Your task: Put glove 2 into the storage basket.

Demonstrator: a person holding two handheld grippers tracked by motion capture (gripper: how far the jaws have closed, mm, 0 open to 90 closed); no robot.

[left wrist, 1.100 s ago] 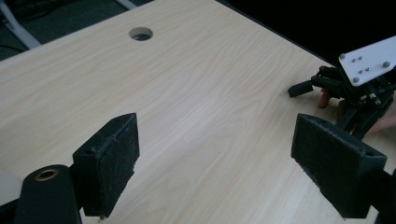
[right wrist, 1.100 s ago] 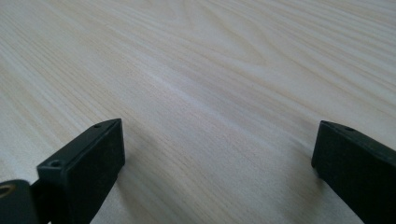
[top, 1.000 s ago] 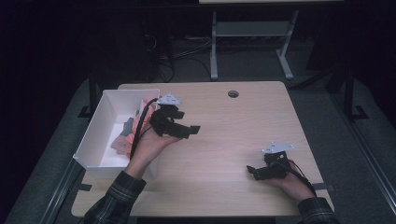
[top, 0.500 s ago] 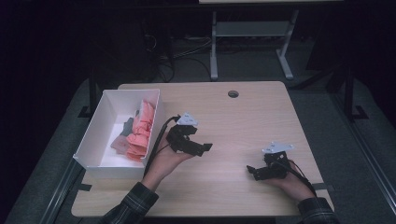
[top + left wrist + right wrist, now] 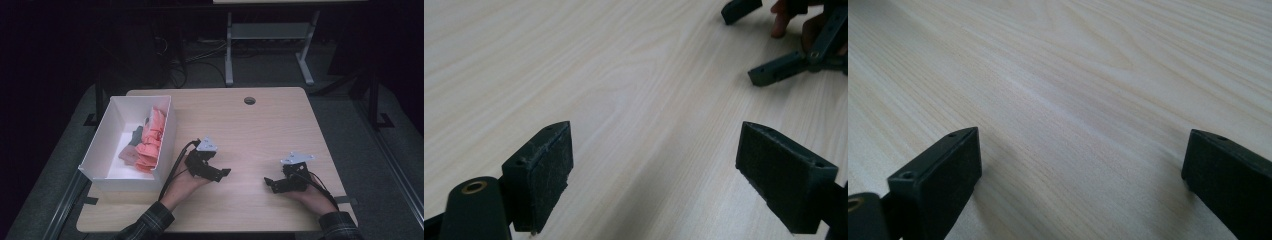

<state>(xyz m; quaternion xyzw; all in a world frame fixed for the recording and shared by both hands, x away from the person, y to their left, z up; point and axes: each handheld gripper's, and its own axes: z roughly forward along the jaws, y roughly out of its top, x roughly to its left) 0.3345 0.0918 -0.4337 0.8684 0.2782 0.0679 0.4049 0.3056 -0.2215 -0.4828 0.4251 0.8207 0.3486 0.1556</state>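
Observation:
My left gripper rests low over the wooden table just right of a white box, open with nothing between its jaws. In the left gripper view its gripper stands wide open over bare wood, and the right gripper shows far off at the top right. My right gripper sits near the table's front right, open and empty. The right gripper view has its gripper spread over bare wood. Pink crumpled pieces and a grey piece lie in the box.
The white box sits on the table's left edge. A round cable hole is at the table's back middle. A metal stand and cables lie on the dark floor behind the table.
My left gripper has come away from the box, moving right and toward the front edge, down to the table. The pink pieces now lie uncovered in the box. The right gripper stayed put.

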